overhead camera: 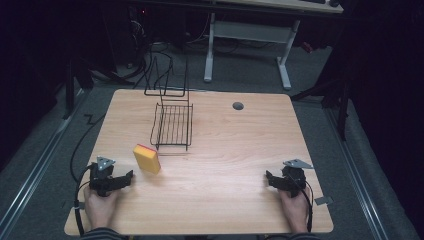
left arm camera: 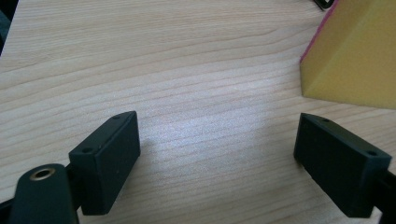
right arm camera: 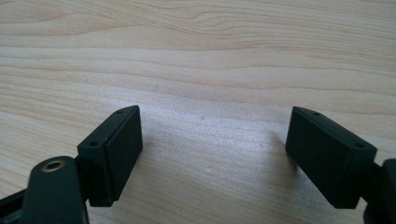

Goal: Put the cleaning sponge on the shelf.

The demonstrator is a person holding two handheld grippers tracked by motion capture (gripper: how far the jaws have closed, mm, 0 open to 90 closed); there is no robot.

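A: Where did things stand on the surface point(overhead camera: 225, 150)?

B: Biggest first: the black wire rack point(overhead camera: 172, 125) sat at about twelve o'clock from the middle of the near edge, a little left of centre, well back. Just in front of its near left corner lay the yellow sponge point(overhead camera: 147, 158), with a pink layer on the side turned away from the person.

A: And the sponge against the two tools?

B: It lay near the left hand-held gripper point(overhead camera: 125, 178), at roughly one o'clock from its jaws. The right hand-held gripper point(overhead camera: 270, 178) was well apart from it, over at the far right of the near edge. So the left was plainly the nearer one.

A: Its long axis?

B: In the high view it ran from about eleven o'clock to five o'clock, slanted across the line of the left jaws rather than along it.

A: What did the left gripper view give?

B: The sponge point(left arm camera: 350, 65) at the upper right, past the right-hand jaw and apart from it. I'd judge a short reach forward and to the right would be needed.

A: The jaws?

B: Both hand-held grippers were spread wide, holding nothing, only bare wood between them. The right hand-held gripper point(right arm camera: 212, 158) was likewise empty.
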